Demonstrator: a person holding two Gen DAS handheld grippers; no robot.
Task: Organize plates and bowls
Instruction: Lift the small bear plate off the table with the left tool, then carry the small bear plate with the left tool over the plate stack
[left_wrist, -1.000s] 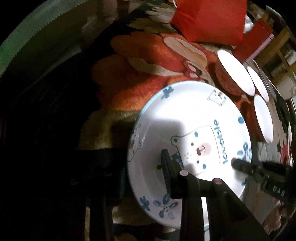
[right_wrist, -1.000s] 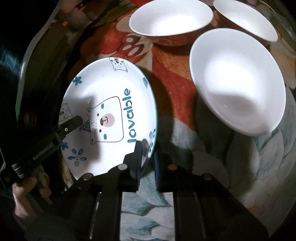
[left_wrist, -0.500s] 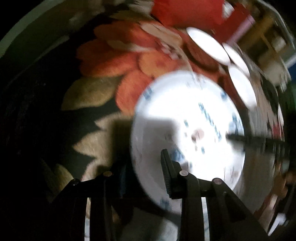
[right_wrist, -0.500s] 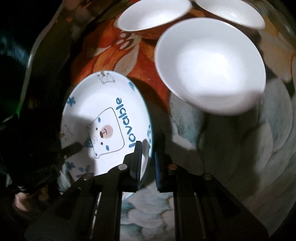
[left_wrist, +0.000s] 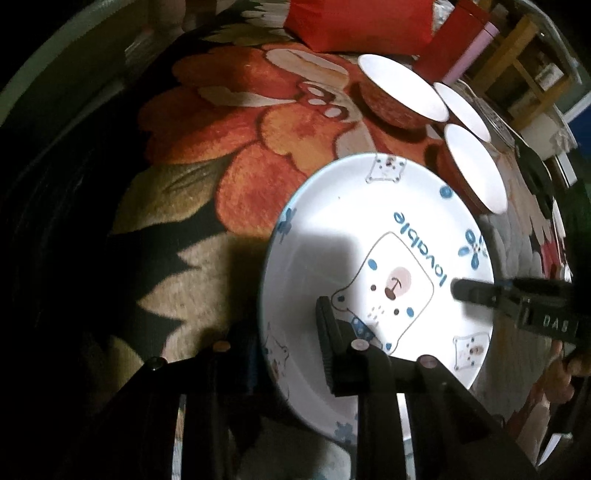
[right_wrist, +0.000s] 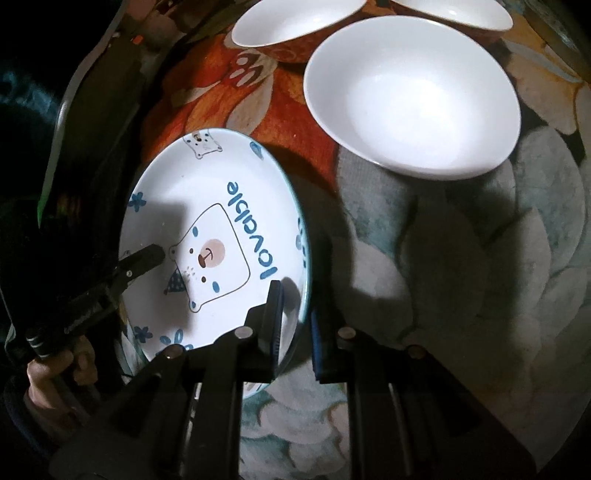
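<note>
Both my grippers point steeply down, clamped on opposite rims of the plate (left_wrist: 376, 258): left gripper (left_wrist: 288, 343) has just been closing on its edge, right gripper (right_wrist: 295, 317) pinches the other. Plate's tilted over the floral tabletop (right_wrist: 461, 258), near three bowls (right_wrist: 410, 92).

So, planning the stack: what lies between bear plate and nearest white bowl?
Bare flowered cloth separates bear plate and white bowl, per right wrist view.
</note>
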